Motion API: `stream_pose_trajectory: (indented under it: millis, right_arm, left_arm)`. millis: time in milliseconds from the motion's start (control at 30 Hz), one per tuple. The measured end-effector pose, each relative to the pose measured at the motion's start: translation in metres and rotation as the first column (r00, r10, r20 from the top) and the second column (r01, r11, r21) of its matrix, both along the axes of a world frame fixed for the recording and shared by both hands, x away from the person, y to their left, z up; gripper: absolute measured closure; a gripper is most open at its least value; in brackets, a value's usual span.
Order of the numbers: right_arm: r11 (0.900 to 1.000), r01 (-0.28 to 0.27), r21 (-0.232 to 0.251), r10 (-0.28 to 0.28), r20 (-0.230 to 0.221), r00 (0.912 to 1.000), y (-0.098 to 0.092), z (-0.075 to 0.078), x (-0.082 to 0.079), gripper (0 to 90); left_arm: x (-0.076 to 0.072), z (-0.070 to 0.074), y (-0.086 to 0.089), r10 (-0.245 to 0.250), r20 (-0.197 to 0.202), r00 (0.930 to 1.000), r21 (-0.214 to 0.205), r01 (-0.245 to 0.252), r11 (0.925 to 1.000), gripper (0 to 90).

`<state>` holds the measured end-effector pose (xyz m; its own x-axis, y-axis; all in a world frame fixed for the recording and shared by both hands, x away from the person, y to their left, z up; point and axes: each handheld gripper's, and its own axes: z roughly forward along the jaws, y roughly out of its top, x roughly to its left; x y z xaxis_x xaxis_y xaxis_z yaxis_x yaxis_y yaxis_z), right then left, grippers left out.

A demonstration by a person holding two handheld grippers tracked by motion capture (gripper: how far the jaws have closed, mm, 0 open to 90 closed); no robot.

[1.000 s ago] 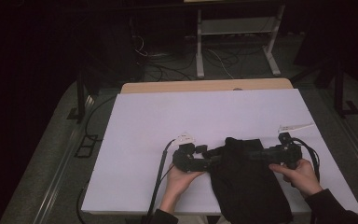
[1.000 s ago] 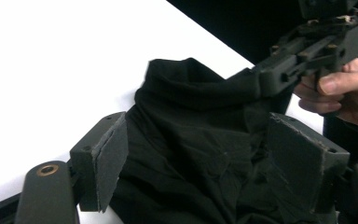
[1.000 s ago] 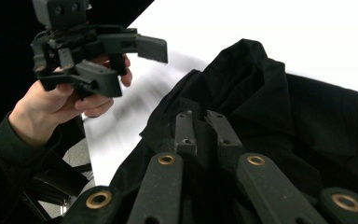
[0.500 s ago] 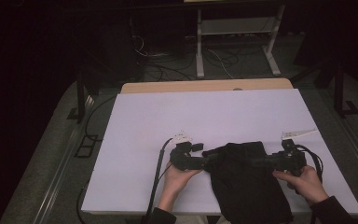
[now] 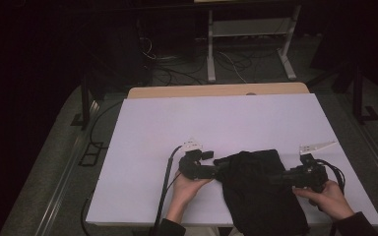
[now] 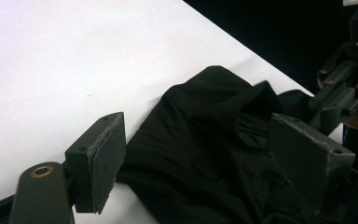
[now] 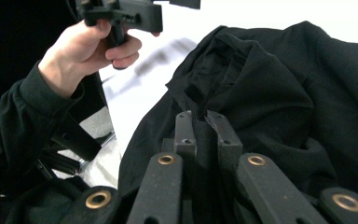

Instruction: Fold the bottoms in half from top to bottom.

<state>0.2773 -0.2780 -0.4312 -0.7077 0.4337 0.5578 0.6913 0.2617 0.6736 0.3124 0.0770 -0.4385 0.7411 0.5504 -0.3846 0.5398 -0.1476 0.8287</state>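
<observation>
Dark floor, loose cables and a metal stand frame lie beyond the white surface [image 5: 216, 123], which carries one black garment [image 5: 261, 191] near its front edge, between the person's hands and partly hanging over that edge.

The right claw [image 5: 279, 178] lies on the garment's right side with its jaws pressed together on a pinch of black cloth; the right gripper view shows the fabric bunched up between the pads [image 7: 185, 135]. The left claw [image 5: 215, 171] sits at the garment's left edge with its jaws apart. In the left gripper view the cloth lies between the pads [image 6: 100, 165] without being squeezed.

My judgement of the risks: the right claw seems to hold only a thin fold, so a quick pull could let the cloth slip out or drag up a single layer instead of the whole piece. If the left claw closes where it stands, it may catch a wrinkle or several layers at once and twist the garment. Since part of the cloth overhangs the front edge, a loose grip on both sides could let its weight slide it off the surface. The trailing cable [image 5: 165, 187] could also snag the fabric.

No brand, label or readable writing can be made out on anything.
</observation>
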Motion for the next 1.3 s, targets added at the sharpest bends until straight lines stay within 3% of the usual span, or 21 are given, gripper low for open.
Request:
stream_pose_trajectory:
  millis: [267,700,833,900,1000,1200,1300]
  right_arm:
    - [0.9990,-0.036,-0.026,0.036,-0.012,0.9993,-0.007,-0.005,-0.007,81.7]
    - [0.9939,-0.082,-0.074,0.077,-0.071,0.9945,-0.011,-0.017,-0.013,76.9]
    - [0.9905,-0.092,-0.103,0.083,-0.087,0.9928,-0.005,-0.018,-0.015,69.9]
    - [0.9886,-0.098,-0.114,0.090,-0.081,0.9926,-0.003,-0.017,-0.016,61.0]
    - [0.9882,-0.132,-0.077,0.125,-0.085,0.9885,-0.003,-0.014,-0.017,48.3]
    - [0.9944,-0.090,-0.055,0.089,-0.020,0.9958,-0.007,0.000,-0.018,43.6]
    - [0.9974,-0.061,-0.040,0.062,0.023,0.9978,-0.010,0.008,-0.014,50.3]
  left_arm:
    - [0.001,-0.001,0.000,0.007,-0.001,1.0000,0.004,-0.007,1.0000,19.7]
    - [0.002,-0.002,-0.001,0.012,0.000,0.9999,0.006,-0.012,0.9999,19.4]
    - [0.001,-0.002,-0.001,0.011,0.001,0.9999,0.006,-0.011,0.9999,19.3]
    - [0.001,-0.002,-0.001,0.009,0.001,1.0000,0.007,-0.009,0.9999,19.3]
    - [0.000,-0.001,-0.002,0.008,-0.003,1.0000,0.007,-0.008,0.9999,19.2]
    - [-0.003,0.004,-0.001,0.008,0.006,0.9999,0.004,-0.009,1.0000,19.2]
    - [-0.005,0.004,-0.002,0.002,0.006,1.0000,0.008,-0.002,1.0000,19.2]
